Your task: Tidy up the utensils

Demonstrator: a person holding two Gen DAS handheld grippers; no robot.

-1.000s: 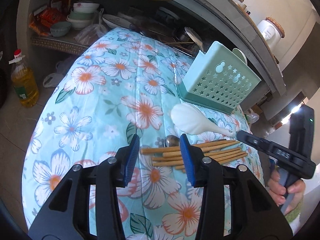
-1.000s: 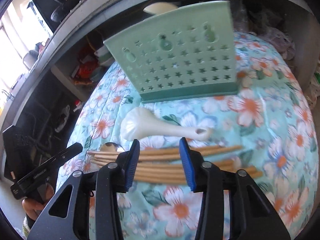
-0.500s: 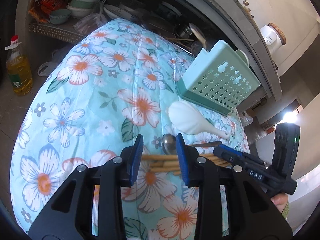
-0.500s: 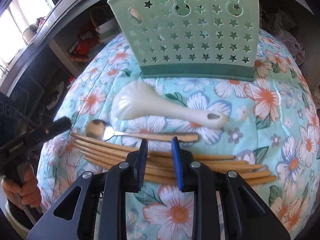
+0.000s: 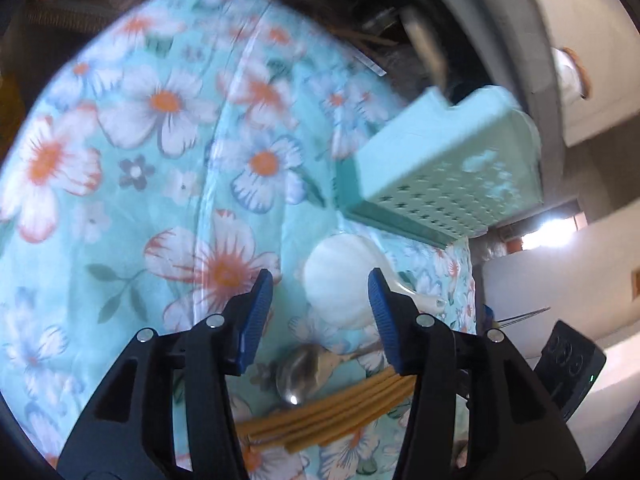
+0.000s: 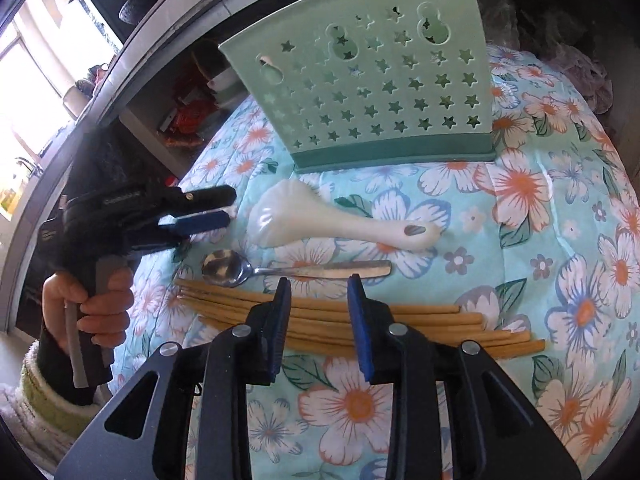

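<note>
Here I held the right gripper (image 6: 316, 290) part-spread, straddling the chopsticks (image 6: 420, 322) unpinched for pickup; the star-holed caddy (image 6: 372, 92) stood beyond. My left gripper (image 5: 320, 284), jaws just widened and empty, framed the rice paddle (image 5: 340, 276).

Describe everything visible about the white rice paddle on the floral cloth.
The white rice paddle looks like glossy plastic: a broad rounded blade at the left in the right wrist view, tapering to a handle whose end bears a dark oval mark or hole. It lies flat on the floral cloth, lengthwise between the green holder and the metal spoon, touching neither. No fingers touch it.
</note>
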